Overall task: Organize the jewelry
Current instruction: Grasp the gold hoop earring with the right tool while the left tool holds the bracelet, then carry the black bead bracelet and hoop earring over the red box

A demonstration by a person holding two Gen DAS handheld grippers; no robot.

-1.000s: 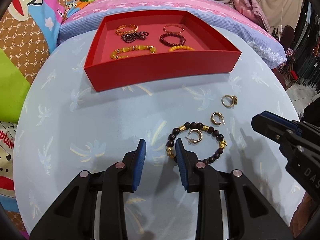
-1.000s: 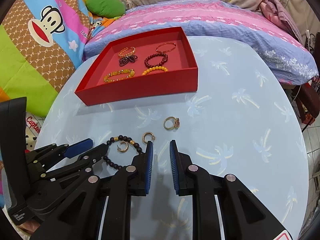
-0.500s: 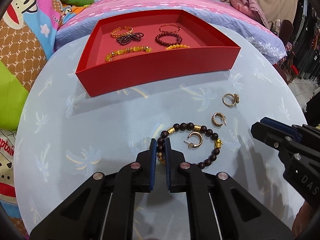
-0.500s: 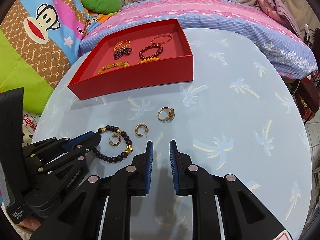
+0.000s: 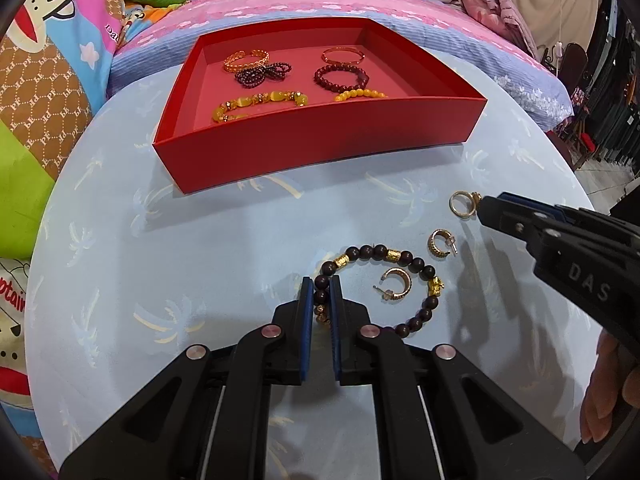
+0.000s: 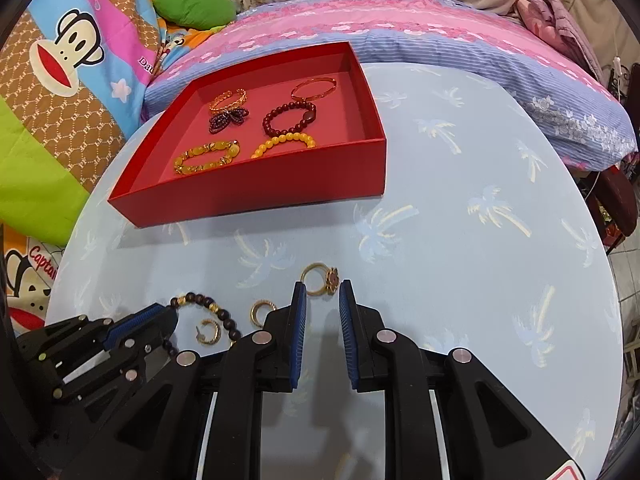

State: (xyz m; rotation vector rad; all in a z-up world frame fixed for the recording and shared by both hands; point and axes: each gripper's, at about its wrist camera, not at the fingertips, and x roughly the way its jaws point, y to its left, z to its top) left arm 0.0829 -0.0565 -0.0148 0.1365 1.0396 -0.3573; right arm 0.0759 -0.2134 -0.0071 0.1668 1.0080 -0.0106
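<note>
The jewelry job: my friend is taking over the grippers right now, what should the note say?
Left gripper: shut on the dark beaded bracelet, which is still on the table.
Right gripper: open, empty, just short of the gold ring.
Done: six bracelets lie in the red tray.
Left: the beaded bracelet, the ring, one hoop earring lying inside the bracelet's loop and another hoop earring beside it all need to go in the tray.

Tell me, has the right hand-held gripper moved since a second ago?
Yes. The right hand-held gripper has slid forward over the table toward the gold ring: earlier its fingertips were level with the hoop earring, nearer than the ring; now they flank the ring.
</note>
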